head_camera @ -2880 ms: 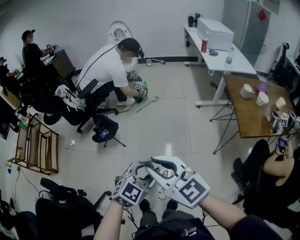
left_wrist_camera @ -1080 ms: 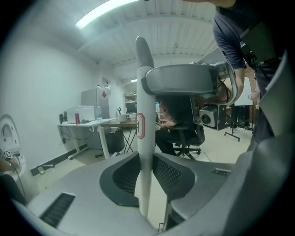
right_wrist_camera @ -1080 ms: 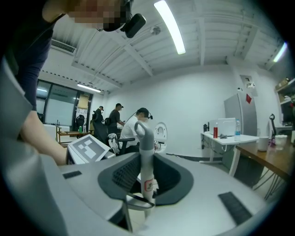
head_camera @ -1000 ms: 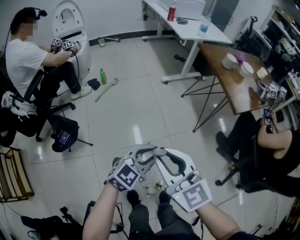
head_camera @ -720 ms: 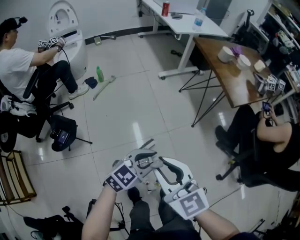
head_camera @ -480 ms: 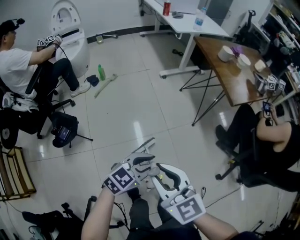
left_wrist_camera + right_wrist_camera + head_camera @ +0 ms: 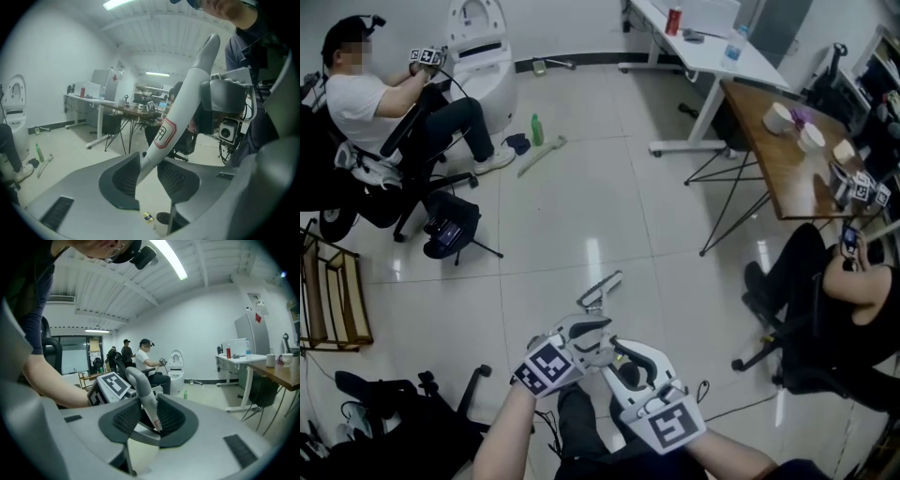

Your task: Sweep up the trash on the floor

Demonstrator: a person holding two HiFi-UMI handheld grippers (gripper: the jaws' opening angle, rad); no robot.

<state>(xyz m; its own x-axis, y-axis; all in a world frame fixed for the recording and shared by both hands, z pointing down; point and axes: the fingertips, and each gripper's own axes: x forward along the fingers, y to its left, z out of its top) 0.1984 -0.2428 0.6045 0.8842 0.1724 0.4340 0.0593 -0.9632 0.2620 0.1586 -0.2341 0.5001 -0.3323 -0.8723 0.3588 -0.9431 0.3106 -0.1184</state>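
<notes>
A pale long handle [image 7: 602, 289] with a loop at its end sticks out over the floor tiles in front of my feet. My left gripper [image 7: 587, 330] is shut on it. In the left gripper view the handle [image 7: 164, 133], marked with a red logo, rises up to the right from between the pads. My right gripper [image 7: 625, 362] sits close beside the left. In the right gripper view its jaws are opening, with a grey handle [image 7: 143, 397] between the pads and touching them. A small yellow-and-blue scrap [image 7: 148, 217] lies on the floor below the left jaws.
A person in a white shirt [image 7: 370, 98] sits by a white toilet [image 7: 480, 37], with a green bottle [image 7: 536, 128] and a stick nearby. A wooden table [image 7: 783, 173] and a seated person [image 7: 853, 309] are to the right. A black bag [image 7: 450, 234] and a wooden rack [image 7: 333, 300] stand to the left.
Both grippers have come lower and nearer to me. The handle's looped end now shows beyond the left gripper. The head view has swung, shifting the room to the right.
</notes>
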